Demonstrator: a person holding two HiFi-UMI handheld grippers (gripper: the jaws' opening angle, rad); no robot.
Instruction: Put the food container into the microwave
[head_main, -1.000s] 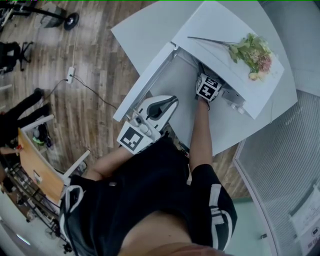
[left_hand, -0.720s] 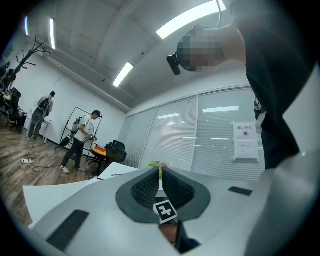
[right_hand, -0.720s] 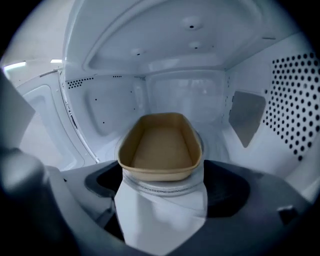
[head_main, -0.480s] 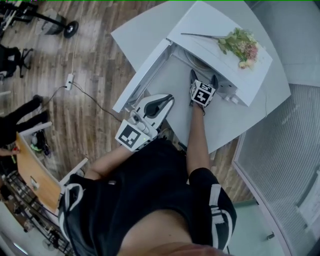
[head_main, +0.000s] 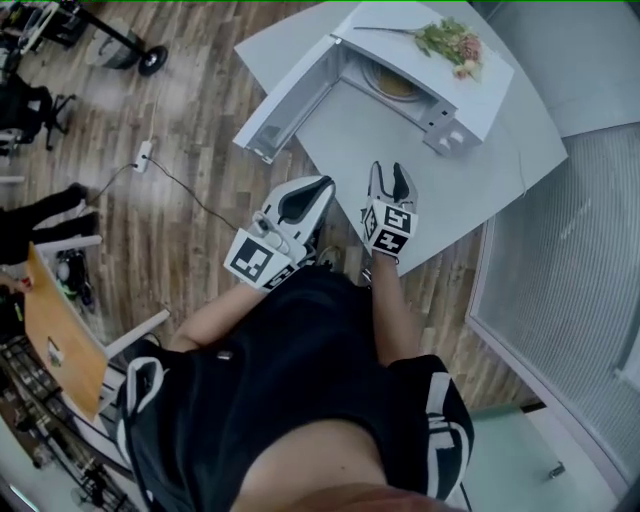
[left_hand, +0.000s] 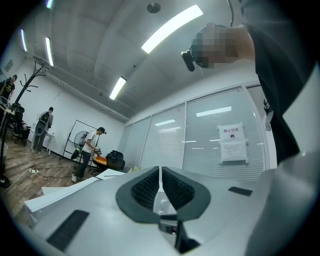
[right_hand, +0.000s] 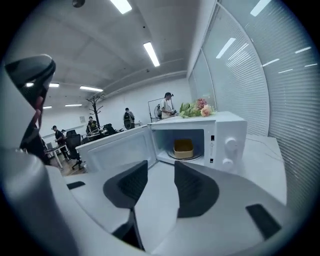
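White microwave; tan food container. Pale grey bench. Green-pink flowers, upper right. Brown wood-grain floor. Left tongs, right tongs white, black ribbed pads; black-white square markers.

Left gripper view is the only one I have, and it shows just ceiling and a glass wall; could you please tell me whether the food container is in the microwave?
Observer: Yes, the tan square food container sits inside the white microwave.
Operator: Thank you. Is its door closed?
Observer: No, the white microwave door stands wide open, on the left side in the right gripper view.
Operator: Is the right claw holding anything?
Observer: No, the right claw is open and empty, over the near edge of the white table, apart from the microwave.
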